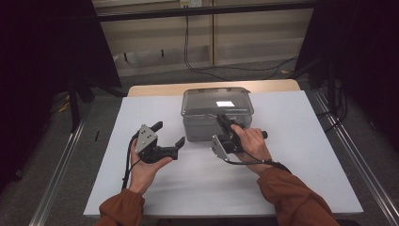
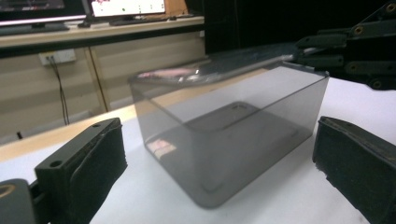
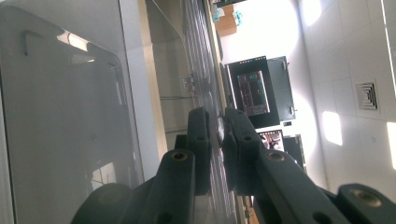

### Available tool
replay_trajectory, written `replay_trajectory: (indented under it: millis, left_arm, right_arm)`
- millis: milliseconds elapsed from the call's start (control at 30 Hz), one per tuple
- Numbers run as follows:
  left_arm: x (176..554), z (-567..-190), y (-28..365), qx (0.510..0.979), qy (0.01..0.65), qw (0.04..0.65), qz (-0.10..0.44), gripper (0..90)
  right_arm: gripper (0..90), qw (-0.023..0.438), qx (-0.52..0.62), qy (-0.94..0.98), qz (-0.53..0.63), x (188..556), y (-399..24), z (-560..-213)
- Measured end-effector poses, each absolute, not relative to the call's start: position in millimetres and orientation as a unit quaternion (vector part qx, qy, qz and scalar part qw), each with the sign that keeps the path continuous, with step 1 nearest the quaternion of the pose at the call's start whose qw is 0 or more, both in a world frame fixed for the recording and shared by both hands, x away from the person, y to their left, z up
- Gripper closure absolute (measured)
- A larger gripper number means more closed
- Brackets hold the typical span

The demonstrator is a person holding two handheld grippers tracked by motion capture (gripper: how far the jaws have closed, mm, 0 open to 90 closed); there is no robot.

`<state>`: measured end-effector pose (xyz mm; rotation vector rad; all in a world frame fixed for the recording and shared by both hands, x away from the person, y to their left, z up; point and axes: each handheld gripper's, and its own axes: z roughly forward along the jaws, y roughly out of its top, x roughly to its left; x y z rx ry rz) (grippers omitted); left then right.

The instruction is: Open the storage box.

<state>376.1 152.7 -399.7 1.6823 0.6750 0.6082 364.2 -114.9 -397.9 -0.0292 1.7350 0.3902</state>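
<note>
At the centre of the high view, a smoky translucent plastic box sits on the white table, its lid pinched by the right gripper.

The right jaws are nearly shut on the lid's edge; in the right gripper view the rim between them is thin and hard to make out. Lower left, the left gripper stands wide open, clear of the box; its own view crops both jaws.

R gripper pinching box lid, L gripper open
</note>
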Motion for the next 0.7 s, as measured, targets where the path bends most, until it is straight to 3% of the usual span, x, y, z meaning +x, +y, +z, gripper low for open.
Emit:
replay_trajectory:
  millis: [700]
  left_arm:
    - [425.5, -402.3, 139.8, 0.717, 0.281, 0.567, 0.291, 5.6]
  right_arm:
    - [82.4, 0.633, -0.017, 0.755, 0.172, 369.3, -114.7, -386.7]
